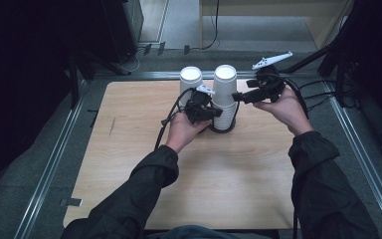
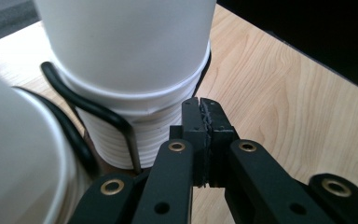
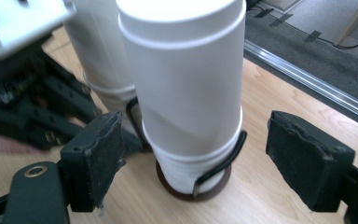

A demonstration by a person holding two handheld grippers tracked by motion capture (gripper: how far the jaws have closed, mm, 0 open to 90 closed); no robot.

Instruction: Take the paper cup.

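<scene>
Two tall stacks of white paper cups stand in black wire holders on a wooden table [image 1: 204, 179]. The nearer stack [image 1: 225, 94] [image 3: 182, 79] [image 2: 130, 56] sits in a holder [image 3: 216, 170] with a round dark base. My right gripper [image 1: 236, 97] [image 3: 204, 156] is open, its pads well apart on either side of this stack, touching nothing. My left gripper [image 1: 214, 113] [image 2: 200, 109] is shut on nothing, its tips close beside the stack's lower ribbed rims and the wire loop [image 2: 88, 107]. The second stack [image 1: 190, 79] [image 3: 98, 51] stands just behind.
A metal rail [image 1: 54, 154] frames the table, with grey floor beyond. Cables [image 1: 318, 94] trail from the right gripper off the table's right side. Dark stands [image 1: 124, 30] and a pale cabinet [image 1: 278, 20] stand at the far end.
</scene>
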